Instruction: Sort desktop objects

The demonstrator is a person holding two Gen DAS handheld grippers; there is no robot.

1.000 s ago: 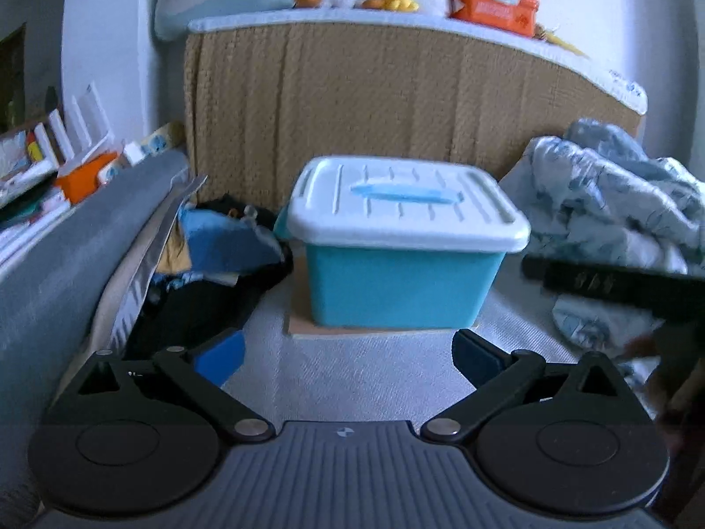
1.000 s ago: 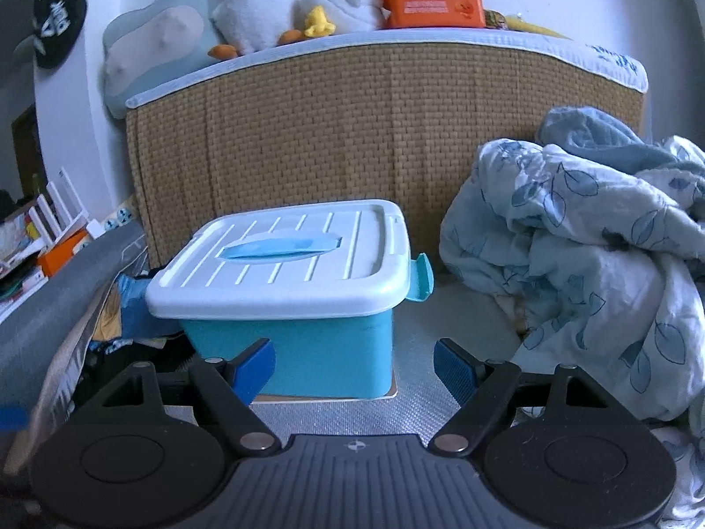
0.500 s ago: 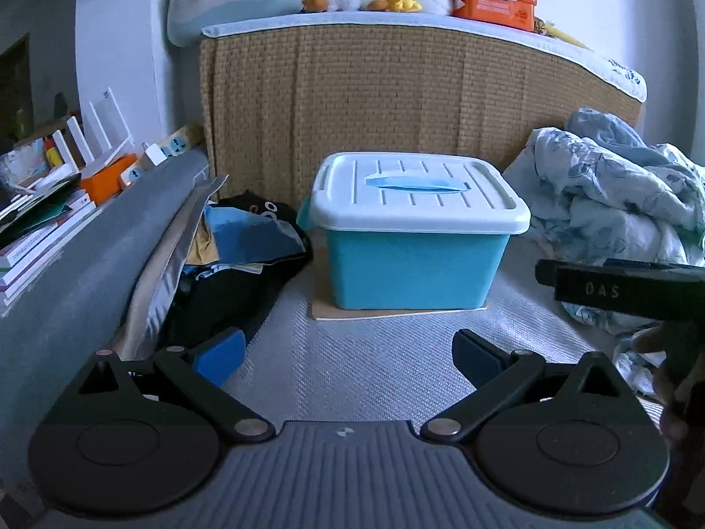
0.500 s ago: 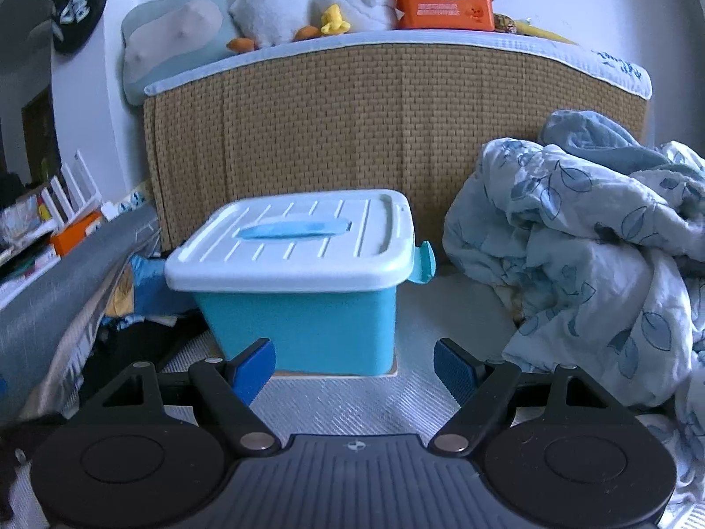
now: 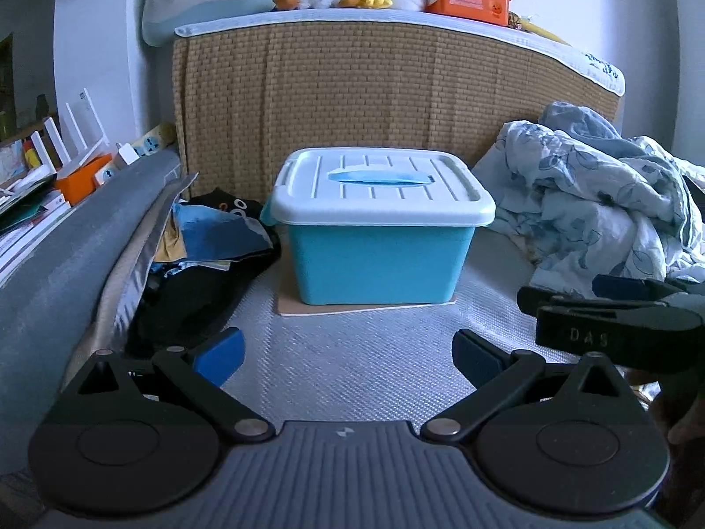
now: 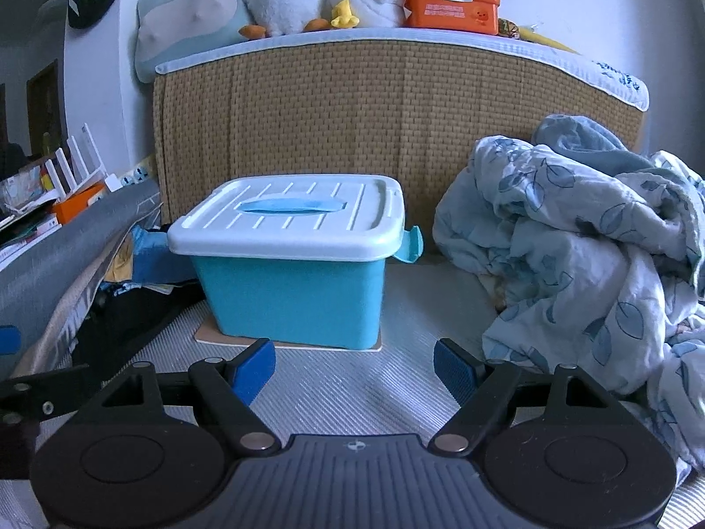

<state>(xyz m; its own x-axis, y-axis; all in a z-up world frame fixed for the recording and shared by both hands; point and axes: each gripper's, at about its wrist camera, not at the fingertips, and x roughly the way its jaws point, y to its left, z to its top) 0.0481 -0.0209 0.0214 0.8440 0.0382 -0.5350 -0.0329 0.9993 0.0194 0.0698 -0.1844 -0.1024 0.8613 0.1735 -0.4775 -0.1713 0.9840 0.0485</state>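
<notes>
Both tongs (image 5: 348,355) (image 6: 354,363) gape, seemingly farther from the bin (image 5: 381,229) than before.

Lid shut on the blue storage box (image 5: 381,260), so its contents are hidden. The board (image 6: 211,337) under it shows only as a thin edge. Left view: the right hand-held gripper (image 5: 617,322) runs off the right edge, its fingertips overlapping, gap unreadable. The clothes pile (image 5: 207,264) is half tucked behind a grey bolster (image 5: 66,255). Print on the orange first-aid case (image 6: 451,2) is too small to read.
</notes>
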